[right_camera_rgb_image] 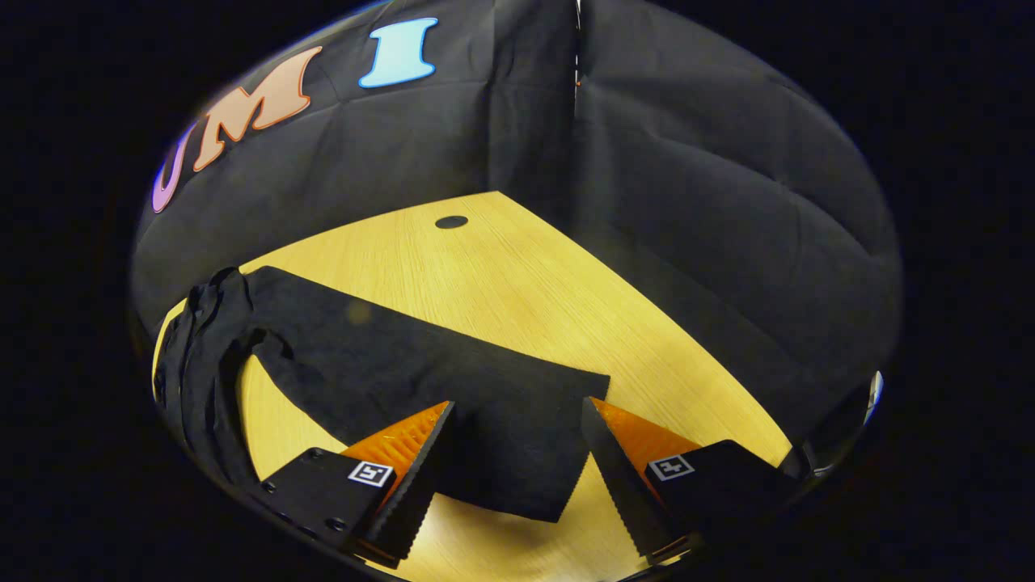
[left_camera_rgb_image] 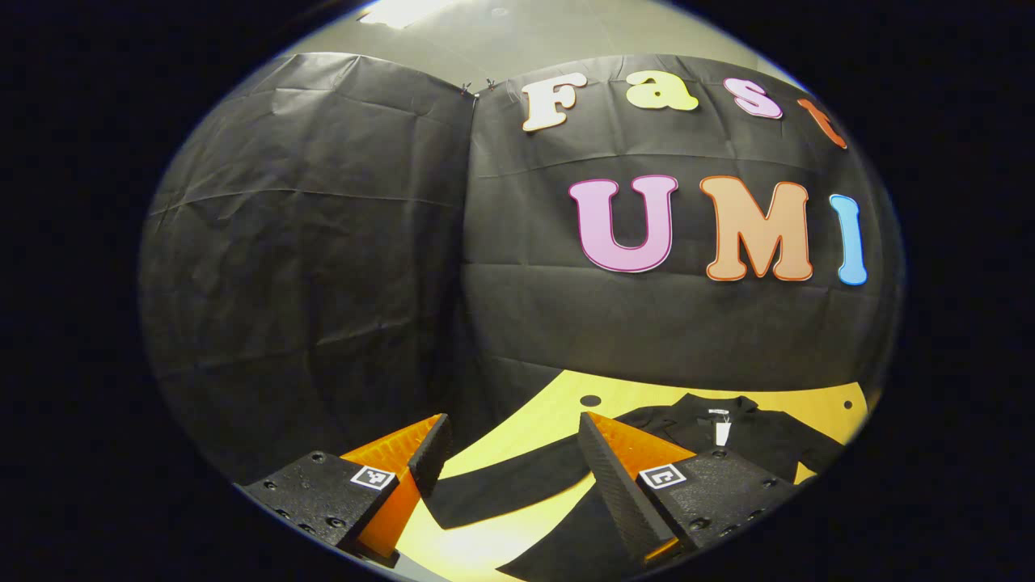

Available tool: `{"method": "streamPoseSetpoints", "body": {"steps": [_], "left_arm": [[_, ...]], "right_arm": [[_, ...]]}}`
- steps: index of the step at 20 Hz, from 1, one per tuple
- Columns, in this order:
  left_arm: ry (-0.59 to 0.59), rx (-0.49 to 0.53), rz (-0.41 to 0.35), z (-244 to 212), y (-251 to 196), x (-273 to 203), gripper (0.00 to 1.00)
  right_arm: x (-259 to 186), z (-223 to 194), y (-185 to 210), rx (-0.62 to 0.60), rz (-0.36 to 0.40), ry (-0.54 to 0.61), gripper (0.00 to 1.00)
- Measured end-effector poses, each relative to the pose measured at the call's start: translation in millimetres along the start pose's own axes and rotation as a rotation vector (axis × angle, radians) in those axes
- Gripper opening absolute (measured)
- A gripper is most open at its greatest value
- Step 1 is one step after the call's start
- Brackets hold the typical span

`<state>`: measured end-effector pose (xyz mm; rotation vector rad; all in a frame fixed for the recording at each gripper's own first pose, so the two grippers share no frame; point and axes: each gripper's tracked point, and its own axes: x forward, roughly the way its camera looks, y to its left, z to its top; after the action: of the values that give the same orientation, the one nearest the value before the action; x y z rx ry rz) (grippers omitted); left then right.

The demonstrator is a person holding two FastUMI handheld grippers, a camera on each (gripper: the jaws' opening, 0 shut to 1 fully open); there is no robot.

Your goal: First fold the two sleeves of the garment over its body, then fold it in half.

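- Wooden bench (right_camera_rgb_image: 517, 267), black garment (right_camera_rgb_image: 202, 356) spread flat.
- Right gripper (right_camera_rgb_image: 517, 461) wide open, straddling right sleeve (right_camera_rgb_image: 420, 380) cuff; sleeve running toward far-left body.
- Left gripper (left_camera_rgb_image: 509, 461) wide open, over left sleeve (left_camera_rgb_image: 501, 485).

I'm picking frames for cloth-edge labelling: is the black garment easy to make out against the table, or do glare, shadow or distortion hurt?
Left gripper view: garment small, low and fisheye-bent, with glare on the table. Right gripper view: sleeve edge crisp on evenly lit wood, but the body merges with the dark wall.
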<state>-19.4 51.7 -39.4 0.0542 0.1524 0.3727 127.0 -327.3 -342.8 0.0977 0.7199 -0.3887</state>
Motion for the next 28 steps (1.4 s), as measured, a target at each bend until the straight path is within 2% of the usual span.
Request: {"method": "streamPoseSetpoints", "body": {"steps": [1,4,5,8,9,11,14,15,16,17,18,19,20,22,25,28], "left_arm": [[0.0,0.002,-0.001,0,0,1,0.94],[0.007,0.003,-0.004,-2,-2,3,0.94],[0.011,0.001,-0.008,-3,-3,3,0.94],[0.021,-0.009,-0.022,-6,-6,5,0.94],[0.021,-0.017,-0.03,-7,-10,4,0.94],[0.025,-0.026,-0.043,-8,-14,6,0.94],[0.021,-0.033,-0.059,-7,-19,6,0.94],[0.022,-0.038,-0.062,-9,-19,6,0.94],[0.025,-0.041,-0.064,-9,-20,6,0.94],[0.025,-0.042,-0.064,-10,-19,6,0.94],[0.026,-0.044,-0.062,-11,-18,6,0.94],[0.028,-0.048,-0.06,-12,-16,5,0.94],[0.03,-0.055,-0.058,-12,-15,5,0.94],[0.039,-0.069,-0.055,-15,-14,5,0.94],[0.04,-0.076,-0.051,-16,-11,4,0.93],[0.031,-0.063,-0.048,-12,-10,3,0.93]], "right_arm": [[4,0,0,0.004,0.005,0.01,0.96],[5,-2,-2,0.005,0.015,0.006,0.99],[4,-4,-1,0.001,0.019,0.008,0.96],[7,-3,0,-0.008,0.033,-0.006,0.96],[7,-4,1,-0.006,0.039,-0.004,0.99],[7,-4,5,-0.015,0.063,-0.003,0.94],[9,-3,14,-0.034,0.084,-0.009,0.64],[9,-6,15,-0.035,0.09,-0.014,0.59],[8,-6,16,-0.029,0.093,-0.018,0.48],[9,-6,21,-0.016,0.103,-0.02,0.43],[10,-6,25,0.002,0.113,-0.02,0.31],[9,-8,26,0.016,0.112,-0.018,0.25],[10,-7,26,0.025,0.11,-0.017,0.21],[6,-8,29,0.027,0.115,-0.009,0.21],[9,-8,28,-0.005,0.089,-0.028,0.04],[6,-6,33,-0.031,0.072,-0.038,0.03]]}}
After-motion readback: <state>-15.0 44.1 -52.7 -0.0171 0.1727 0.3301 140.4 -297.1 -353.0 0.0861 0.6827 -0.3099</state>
